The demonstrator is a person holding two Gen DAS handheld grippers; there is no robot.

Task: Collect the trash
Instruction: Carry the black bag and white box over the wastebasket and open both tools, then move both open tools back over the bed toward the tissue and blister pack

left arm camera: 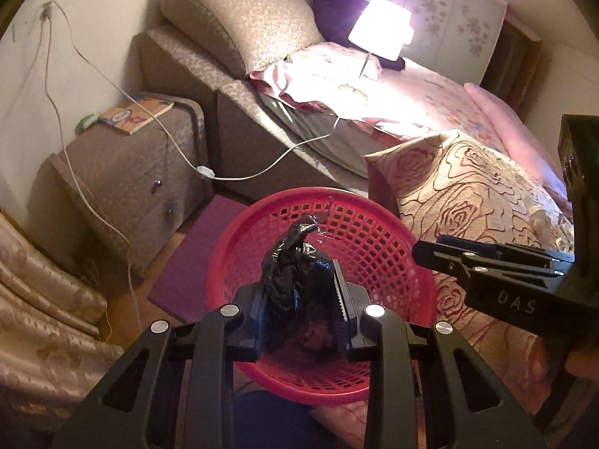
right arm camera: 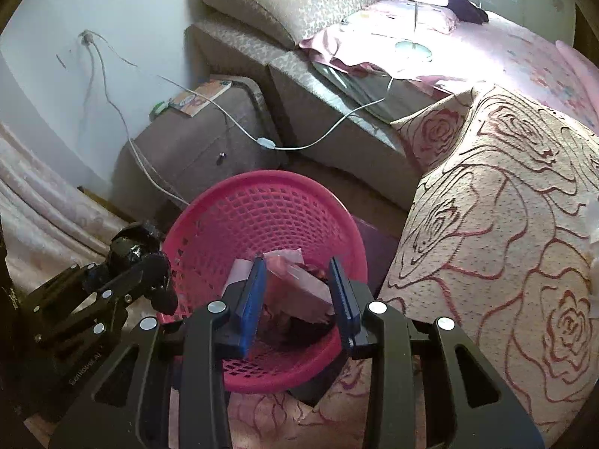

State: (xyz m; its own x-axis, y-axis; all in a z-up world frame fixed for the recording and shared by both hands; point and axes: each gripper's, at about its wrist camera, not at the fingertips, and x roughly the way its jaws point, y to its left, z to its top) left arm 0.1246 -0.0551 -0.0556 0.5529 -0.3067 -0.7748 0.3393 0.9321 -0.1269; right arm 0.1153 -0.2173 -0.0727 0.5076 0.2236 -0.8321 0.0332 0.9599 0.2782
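A red-pink mesh basket stands on the floor beside the bed. Right above its opening, my left gripper is shut on a crumpled black plastic bag. The right wrist view shows that bag at the basket's left rim, in the left gripper. My right gripper is shut on a pink packet over the basket's inside. From the left wrist view the right gripper reaches in from the right at the rim. Dark trash lies at the basket's bottom.
A rose-patterned bedcover hangs close on the right of the basket. A bedside cabinet with a book stands behind it, and a white cable crosses to a lit lamp on the bed. A purple mat lies on the floor; a curtain is at left.
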